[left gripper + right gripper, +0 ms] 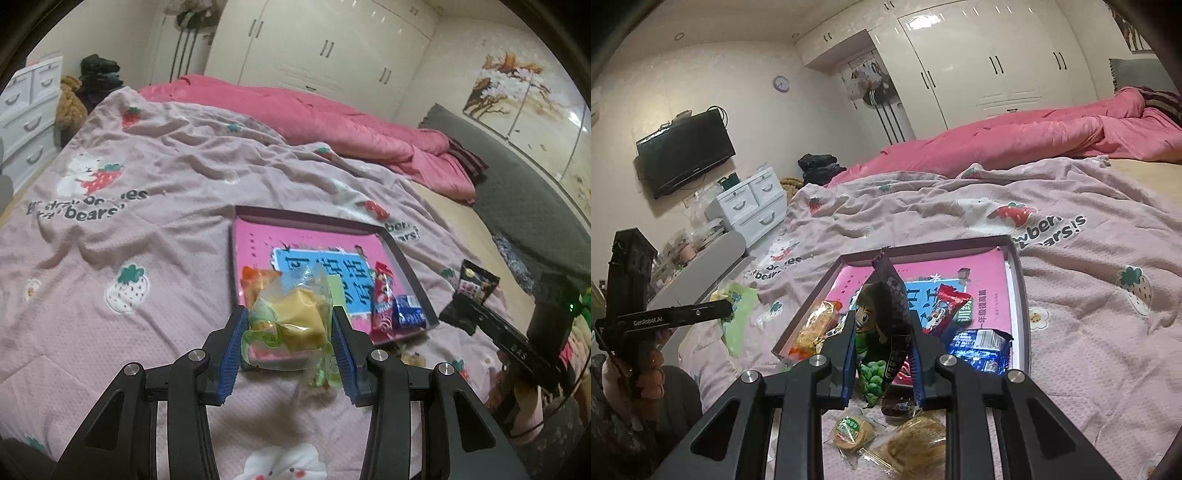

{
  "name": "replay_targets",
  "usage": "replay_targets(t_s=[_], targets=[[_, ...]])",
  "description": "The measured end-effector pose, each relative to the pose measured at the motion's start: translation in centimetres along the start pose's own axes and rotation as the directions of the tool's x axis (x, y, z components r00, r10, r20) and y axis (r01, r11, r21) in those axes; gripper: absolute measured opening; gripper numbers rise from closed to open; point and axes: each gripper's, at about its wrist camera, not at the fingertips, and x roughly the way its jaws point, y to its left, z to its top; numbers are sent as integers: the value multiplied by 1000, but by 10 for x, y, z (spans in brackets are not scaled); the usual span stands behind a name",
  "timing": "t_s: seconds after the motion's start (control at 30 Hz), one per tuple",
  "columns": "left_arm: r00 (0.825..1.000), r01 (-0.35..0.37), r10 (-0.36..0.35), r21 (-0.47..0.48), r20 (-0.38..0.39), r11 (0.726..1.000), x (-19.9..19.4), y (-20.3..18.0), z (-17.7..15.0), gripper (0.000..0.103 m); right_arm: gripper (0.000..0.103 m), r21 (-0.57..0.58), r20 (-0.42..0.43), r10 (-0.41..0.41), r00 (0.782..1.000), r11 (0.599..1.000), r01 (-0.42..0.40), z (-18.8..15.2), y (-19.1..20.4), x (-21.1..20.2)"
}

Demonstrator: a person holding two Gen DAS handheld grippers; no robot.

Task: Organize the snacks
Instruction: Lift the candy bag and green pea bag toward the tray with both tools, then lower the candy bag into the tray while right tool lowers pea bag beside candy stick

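The left gripper [288, 332] squeezes a crinkly green bag with a yellow cake [291, 317], up off the blanket. The right gripper [882, 354] pinches a thin dark snack packet [892, 302] tight. Both wrappers are slippery and could slide out. The box [402, 254] lies just ahead with low walls, and snacks crowd its near end; the far end looks free.

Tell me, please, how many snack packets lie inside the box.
3 visible: orange packet at the left edge, red packet mid-box, blue packet at the near right corner. A green bit beside it, or something behind the held dark packet, may add more.
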Motion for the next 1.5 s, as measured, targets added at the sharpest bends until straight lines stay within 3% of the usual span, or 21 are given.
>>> replay_targets(t_s=[0.3,0.93,1.5], targets=[[998,-43,43,-20,37,999,11,6,10,47,24,15,13,-14,1000,1000,14,3,-5,-1],[991,-130,131,44,-15,991,73,-3,11,47,24,47,8,-22,1000,999,22,4,-15,10],[990,-110,117,85,-82,990,111,-17,7,47,24,68,-57,11,998,998,-7,-3,-16,43]])
